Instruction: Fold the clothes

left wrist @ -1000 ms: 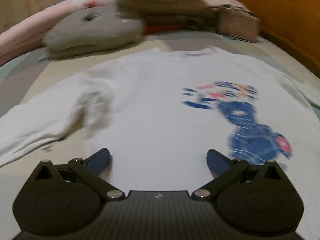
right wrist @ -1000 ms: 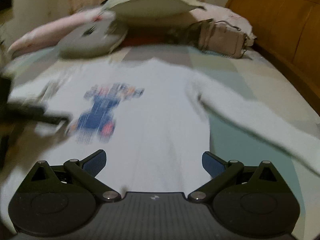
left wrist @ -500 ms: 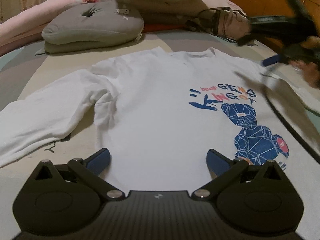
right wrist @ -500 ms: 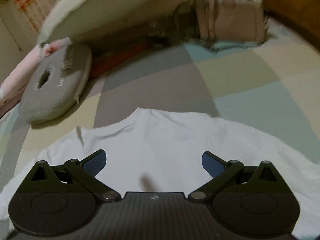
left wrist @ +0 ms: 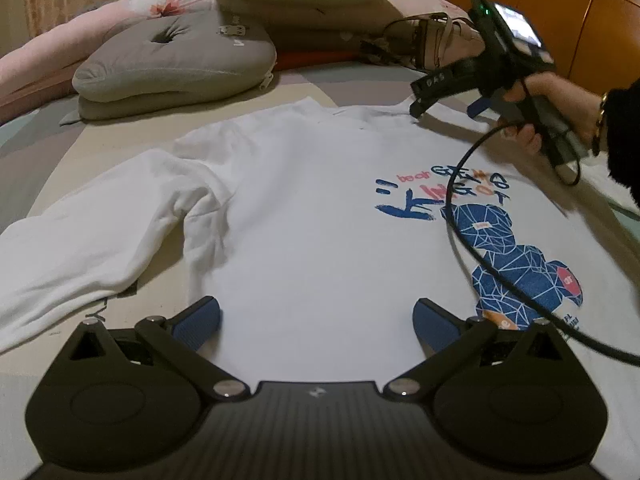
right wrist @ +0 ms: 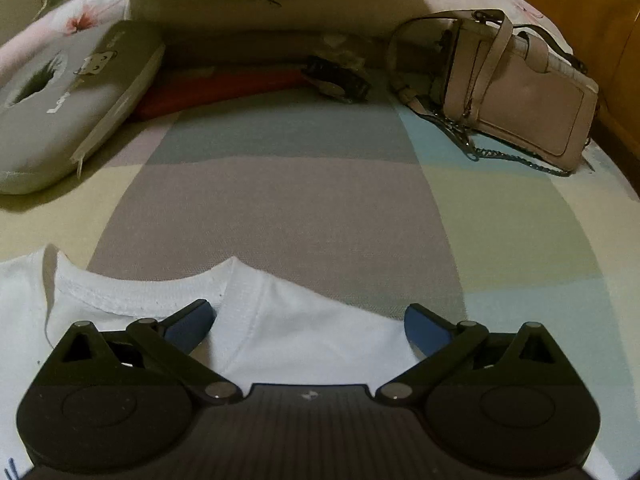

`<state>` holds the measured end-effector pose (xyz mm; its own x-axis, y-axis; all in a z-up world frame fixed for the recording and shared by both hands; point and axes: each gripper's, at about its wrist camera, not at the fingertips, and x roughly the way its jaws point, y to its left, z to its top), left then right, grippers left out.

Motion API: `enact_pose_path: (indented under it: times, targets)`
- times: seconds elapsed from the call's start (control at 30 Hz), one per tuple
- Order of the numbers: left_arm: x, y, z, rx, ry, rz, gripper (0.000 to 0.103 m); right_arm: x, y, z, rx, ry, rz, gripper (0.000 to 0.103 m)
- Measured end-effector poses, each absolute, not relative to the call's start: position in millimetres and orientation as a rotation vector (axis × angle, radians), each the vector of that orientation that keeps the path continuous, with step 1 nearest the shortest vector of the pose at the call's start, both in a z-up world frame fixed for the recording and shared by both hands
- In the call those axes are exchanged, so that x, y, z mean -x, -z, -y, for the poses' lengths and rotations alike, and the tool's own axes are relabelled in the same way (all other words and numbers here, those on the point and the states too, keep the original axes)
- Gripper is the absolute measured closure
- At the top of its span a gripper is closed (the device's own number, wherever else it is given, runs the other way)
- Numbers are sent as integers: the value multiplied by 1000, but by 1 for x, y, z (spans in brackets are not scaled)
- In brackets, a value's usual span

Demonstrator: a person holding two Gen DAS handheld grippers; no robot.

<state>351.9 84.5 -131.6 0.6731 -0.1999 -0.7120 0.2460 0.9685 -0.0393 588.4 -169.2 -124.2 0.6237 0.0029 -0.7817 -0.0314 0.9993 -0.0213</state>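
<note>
1. From my left wrist, I see my left hand-held gripper (left wrist: 316,320) with its two blue fingers spread wide. It holds nothing. It sits low over the bottom part of the shirt (left wrist: 312,216).
2. The shirt is white and lies flat on the bed (left wrist: 44,148), front side up. It has a blue bear (left wrist: 516,260) and some letters on it. One long sleeve (left wrist: 80,248) lies out to the side, a bit wrinkled.
3. My right hand (left wrist: 556,104) is at the far side of the shirt. It holds my right hand-held gripper (left wrist: 448,100) just beside the collar. A black cable (left wrist: 480,256) hangs from it and crosses over the bear.
4. A grey pillow (left wrist: 172,64) sits behind the shirt, near the top of the bed.
5. From my right wrist, I see my right hand-held gripper (right wrist: 308,324) with its blue fingers spread wide too. It holds nothing. The shirt's collar (right wrist: 132,292) and shoulder lie right between and under the fingers.
6. Farther up the bed is a pink bag (right wrist: 520,100) with a chain. It is well apart from the shirt.
</note>
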Motion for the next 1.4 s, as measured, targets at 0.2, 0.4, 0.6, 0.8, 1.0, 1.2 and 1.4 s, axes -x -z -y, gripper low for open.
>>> enact_pose_path:
  times: [0.2,0.4,0.6,0.8,1.0,1.2,1.4]
  targets:
    - [-350,128,-86,-48,258,-801,1,-553,103,162,-84,-236,-990,0]
    - [-350,128,-87,-60,268,-806,1,-577,137,151,20,-117,-918,0]
    - [-345,121,-93,-64,301,-799,1,-594,116,134,37,-123,-939,0]
    - [-334,114,-89,-127,397,-780,1,-555,75,60,210,-479,-870,0]
    - [-330,113,-93,-134,436,-772,1,-545,103,-17,441,-666,-892,0]
    - [-331,114,-98,-98,442,-767,1,-586,136,-41,376,-609,-858,0]
    - [-330,111,-101,-55,463,-755,1,-608,134,-64,336,-585,-809,0]
